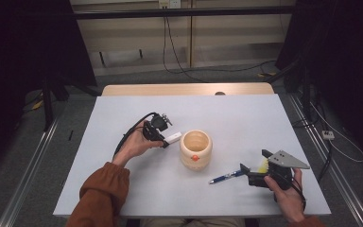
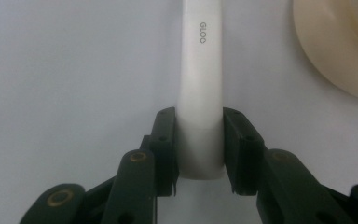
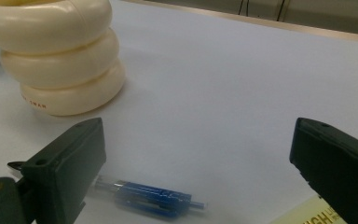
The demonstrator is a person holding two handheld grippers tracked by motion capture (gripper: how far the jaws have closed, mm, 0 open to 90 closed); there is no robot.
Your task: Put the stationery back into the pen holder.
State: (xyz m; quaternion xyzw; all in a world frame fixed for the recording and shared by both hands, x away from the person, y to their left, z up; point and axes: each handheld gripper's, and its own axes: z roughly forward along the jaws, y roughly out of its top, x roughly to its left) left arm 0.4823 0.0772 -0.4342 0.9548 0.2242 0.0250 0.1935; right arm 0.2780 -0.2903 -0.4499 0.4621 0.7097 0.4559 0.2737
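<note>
At the left we see our left gripper [image 1: 163, 138] with its black jaws pressed against both sides of a white, flattened plastic stick marked GLOO [image 2: 199, 93]; no gap shows between pads and stick. The stick lies low over the pale grey tabletop [image 1: 246, 118], its far end pointing at the cream, ribbed, barrel-shaped pot [image 1: 196, 150], which stands just beside it and blocks the way straight ahead. Left of that hand the table runs bare to its near-left edge.

The pot stands upright near the middle, mouth open, with a small orange mark on its near side. Behind it the surface lies open up to the wooden strip along the far edge.

Right of the pot, a blue pen with a clear barrel [image 1: 226, 178] lies flat on the table, apart from the pot. Our right gripper [image 1: 255, 165] hangs over the pen's right end with jaws spread wide, gripping nothing; in the right gripper view the pen lies between and beneath them, untouched. A yellow printed label shows by the right jaw. The table's right edge is near that hand.
</note>
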